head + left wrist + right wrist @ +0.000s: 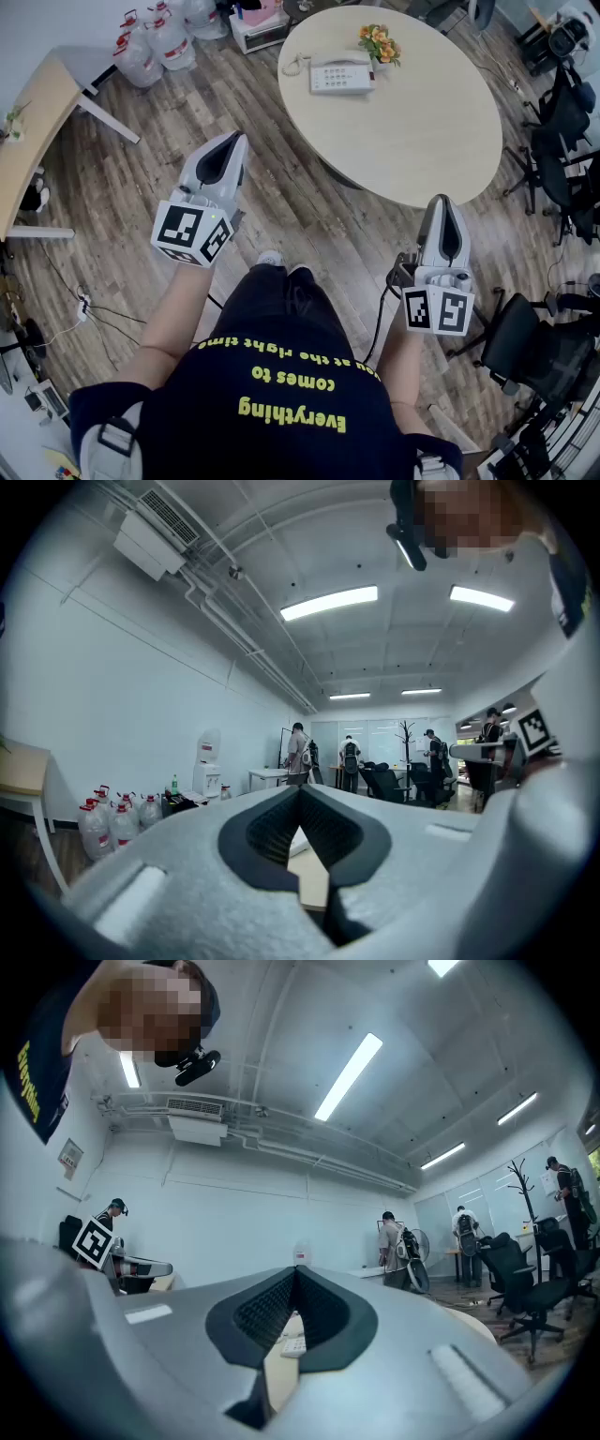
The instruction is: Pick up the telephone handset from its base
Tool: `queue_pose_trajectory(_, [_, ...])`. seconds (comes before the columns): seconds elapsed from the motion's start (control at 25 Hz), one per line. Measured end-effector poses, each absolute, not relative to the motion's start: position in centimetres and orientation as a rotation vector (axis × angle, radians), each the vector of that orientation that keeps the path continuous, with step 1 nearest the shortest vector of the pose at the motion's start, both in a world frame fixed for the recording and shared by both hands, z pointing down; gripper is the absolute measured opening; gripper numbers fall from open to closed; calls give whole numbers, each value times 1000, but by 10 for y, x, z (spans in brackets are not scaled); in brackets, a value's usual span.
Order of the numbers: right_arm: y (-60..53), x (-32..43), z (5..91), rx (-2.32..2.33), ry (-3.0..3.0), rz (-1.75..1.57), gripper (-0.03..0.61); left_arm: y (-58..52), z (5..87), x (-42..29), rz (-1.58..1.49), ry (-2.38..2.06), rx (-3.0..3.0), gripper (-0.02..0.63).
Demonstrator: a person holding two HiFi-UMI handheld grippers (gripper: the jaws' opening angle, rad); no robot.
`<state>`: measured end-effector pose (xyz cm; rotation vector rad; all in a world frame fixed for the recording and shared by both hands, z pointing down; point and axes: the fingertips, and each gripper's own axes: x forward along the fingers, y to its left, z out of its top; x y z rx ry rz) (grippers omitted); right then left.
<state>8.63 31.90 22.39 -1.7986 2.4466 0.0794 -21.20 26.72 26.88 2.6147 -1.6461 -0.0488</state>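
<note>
A white telephone [340, 75] sits on the far side of a round beige table [412, 122], its handset [341, 59] lying on the base with a coiled cord to the left. My left gripper [236, 141] is held over the wood floor, short of the table's near left edge, shut and empty. Near the table's front edge my right gripper [442, 201] is also shut with nothing in it. In the right gripper view the closed jaws [295, 1271] frame the telephone [292, 1342] far ahead. The left gripper [301, 789] points level toward the table [314, 878].
A small pot of orange flowers [379, 43] stands right of the phone. Water bottles [155, 42] cluster at the back left beside a wooden desk [33, 122]. Office chairs [562, 122] line the right side. A power strip [82, 305] lies on the floor. People stand far off.
</note>
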Motion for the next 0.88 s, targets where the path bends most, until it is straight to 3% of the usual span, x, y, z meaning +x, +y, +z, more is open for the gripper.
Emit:
queue_pose_trajectory(0.64, [317,108,224,-1784,2410,47,14,268,265,-186,-19,-1680,2622,3])
queue_pose_trajectory(0.72, [314,109,226,-1793,2413,32,46,267,265,-183,-4,-1680,2623,7])
queue_pose_trajectory(0.88, [303,110,230,-1791,2415,8,147,257,265,-175,20,-1654,2621,203])
